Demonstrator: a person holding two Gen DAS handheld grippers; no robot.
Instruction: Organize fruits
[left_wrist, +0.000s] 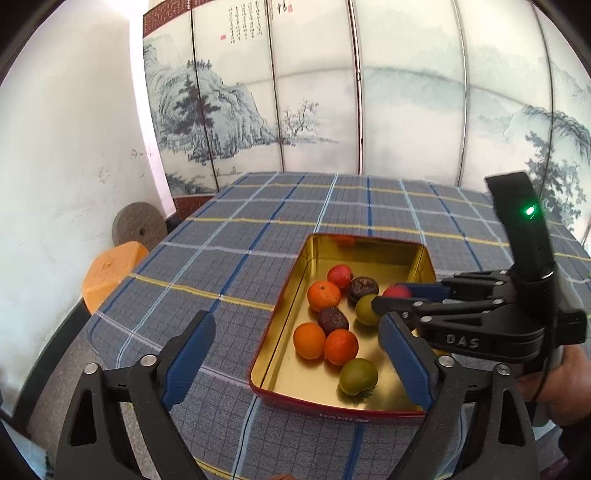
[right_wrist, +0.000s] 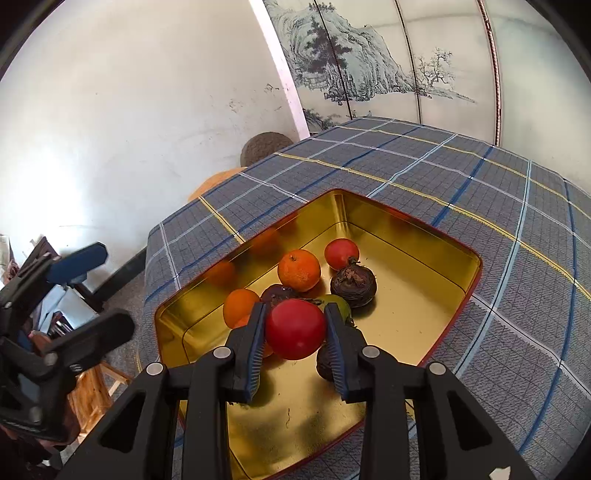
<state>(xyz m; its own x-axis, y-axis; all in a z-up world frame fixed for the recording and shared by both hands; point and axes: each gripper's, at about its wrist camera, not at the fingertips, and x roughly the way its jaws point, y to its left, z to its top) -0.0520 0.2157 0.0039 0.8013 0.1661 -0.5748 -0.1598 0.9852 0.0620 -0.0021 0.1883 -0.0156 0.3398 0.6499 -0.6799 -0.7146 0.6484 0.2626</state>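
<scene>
Pinching a red tomato (right_wrist: 295, 328) between its blue pads, the right gripper (right_wrist: 295, 332) holds it above the middle of the open gold-lined tin (right_wrist: 424, 317). The tin sits on the plaid tablecloth (left_wrist: 229, 258), close to the table's near edge. Inside it lie three oranges, with one orange (left_wrist: 324, 295) toward the tin's left wall, a second red tomato (left_wrist: 340, 276) farther back, two dark brown wrinkled fruits with one dark fruit (left_wrist: 333, 320) mid-tin, and two green tomatoes, one green tomato (left_wrist: 358, 376) by the near wall. The left gripper (left_wrist: 295, 360) hovers over the tin's near left corner, its fingers spread wide with nothing between them.
</scene>
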